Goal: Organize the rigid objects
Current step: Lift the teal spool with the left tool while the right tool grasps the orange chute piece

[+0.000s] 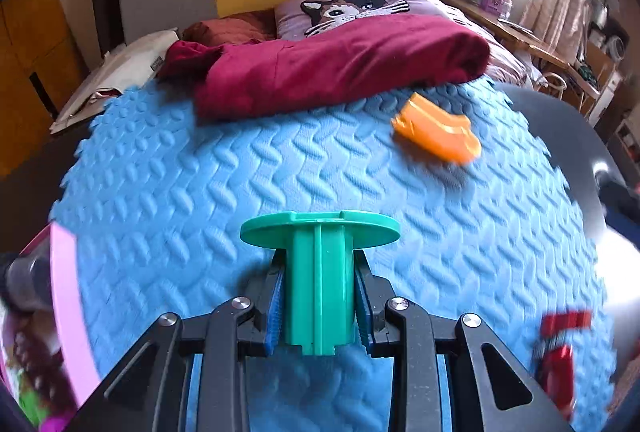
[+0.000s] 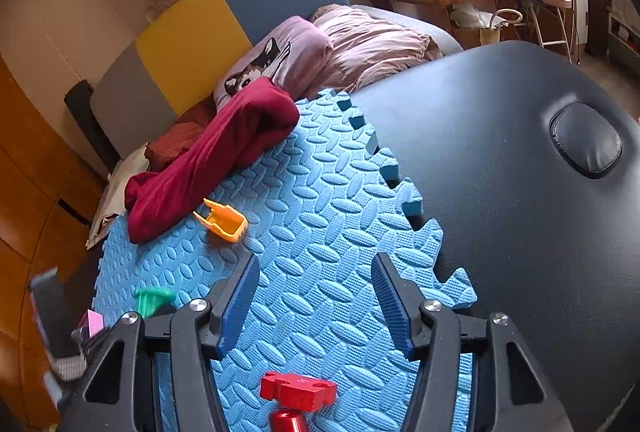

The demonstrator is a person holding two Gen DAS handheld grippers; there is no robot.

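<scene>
Under both of your tools lies a blue foam mat (image 1: pixel 168 168) with a raised herringbone of oval ribs and jigsaw-toothed edges, spread over a dark, smooth padded counter (image 2: pixel 500 192). Your left tongs (image 1: pixel 319 306) are clamped on a teal plastic spool piece (image 1: pixel 320 272): a ribbed, boxy stem squeezed between the blue ridged pads (image 1: pixel 275 312), with a flat round flange at its far end, held above the mat. An orange plastic scoop-shaped piece (image 1: pixel 438 136), glossy and hollow, lies on the mat just beside a crumpled maroon cloth (image 1: pixel 332 68). Your right tongs (image 2: pixel 314 296) stand wide apart, gripping nothing. Below them sits a red metal knob (image 2: pixel 298 392), glossy, with a notched flat head on a round stem. A pink-rimmed container (image 1: pixel 64 296) shows blurred at the left edge of the left view.
</scene>
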